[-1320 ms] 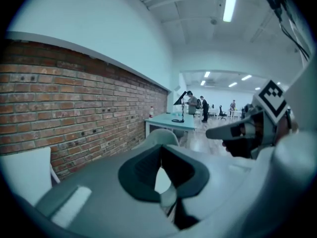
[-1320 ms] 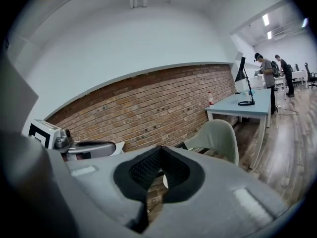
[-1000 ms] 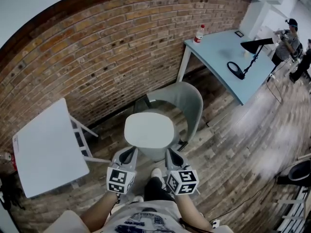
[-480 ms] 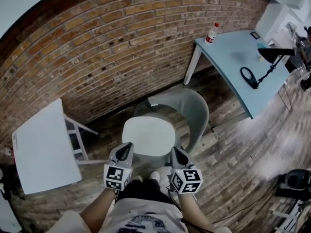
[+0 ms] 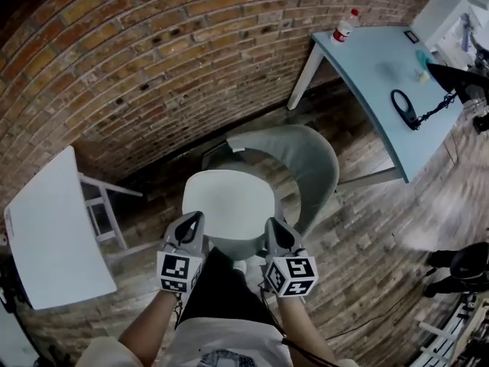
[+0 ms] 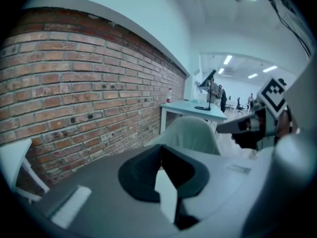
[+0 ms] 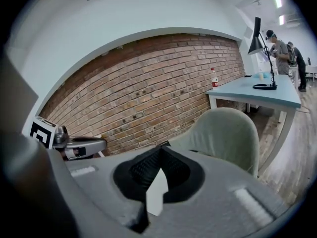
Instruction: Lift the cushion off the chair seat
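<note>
Head view: cushion point(image 5: 229, 202) sits on the chair point(image 5: 309, 159) seat, just ahead of left gripper point(image 5: 194, 219) and right gripper point(image 5: 273, 225); both jaws pinched together, empty; unless they open, they'll likely just shove it off.

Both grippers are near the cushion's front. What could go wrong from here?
Left gripper and right gripper are both shut; unless they open, they may shove the cushion rather than grip it. A shove would likely wedge it against the chair back close behind.
</note>
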